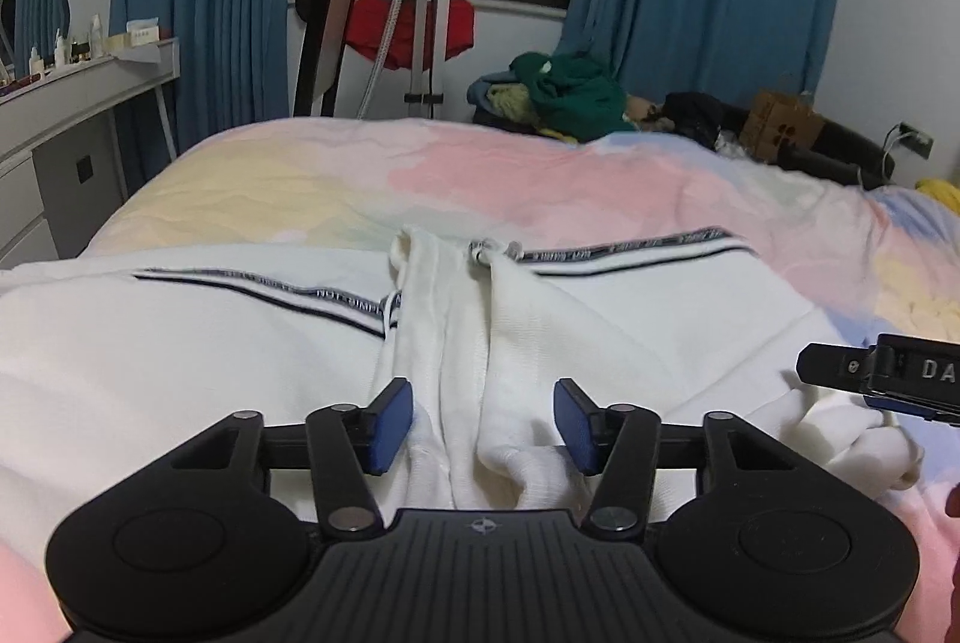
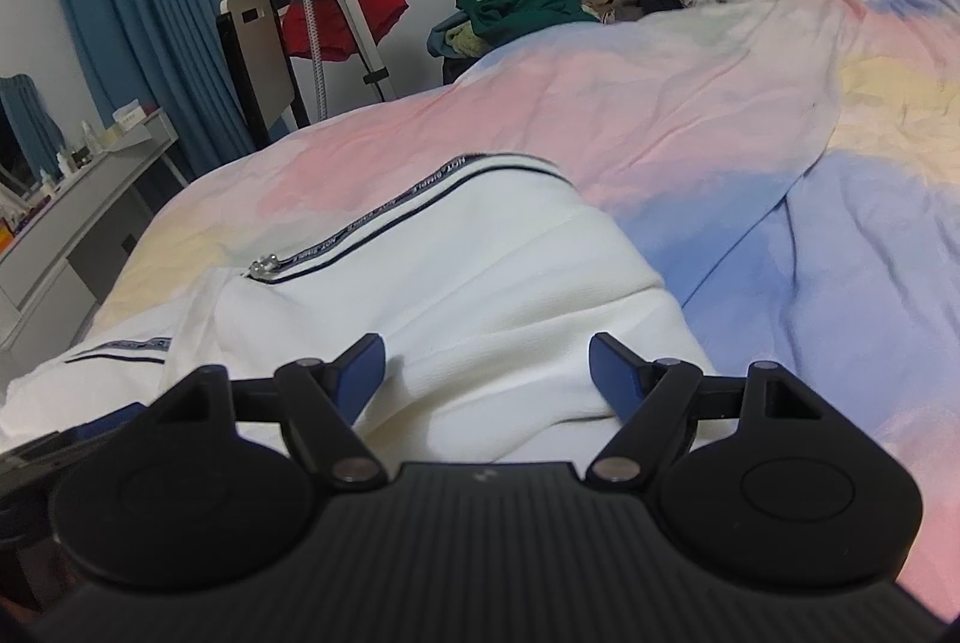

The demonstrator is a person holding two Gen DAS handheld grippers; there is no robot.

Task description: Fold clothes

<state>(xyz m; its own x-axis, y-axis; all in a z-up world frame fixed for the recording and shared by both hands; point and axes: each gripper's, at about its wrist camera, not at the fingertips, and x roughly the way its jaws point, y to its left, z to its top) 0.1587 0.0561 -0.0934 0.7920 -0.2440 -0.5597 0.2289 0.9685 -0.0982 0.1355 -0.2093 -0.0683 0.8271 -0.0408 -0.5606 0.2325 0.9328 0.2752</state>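
Both grippers — left gripper [image 1: 483,424], right gripper [image 2: 486,373] — jaws wide, empty, over white garment [image 1: 180,343] on quilt [image 2: 780,223].

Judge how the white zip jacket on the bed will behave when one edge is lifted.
The white jacket already lies in soft folds and ridges, so it will likely droop and drag. Its knit looks fairly thick, so probably easy to grip. The zipper pull may swing.
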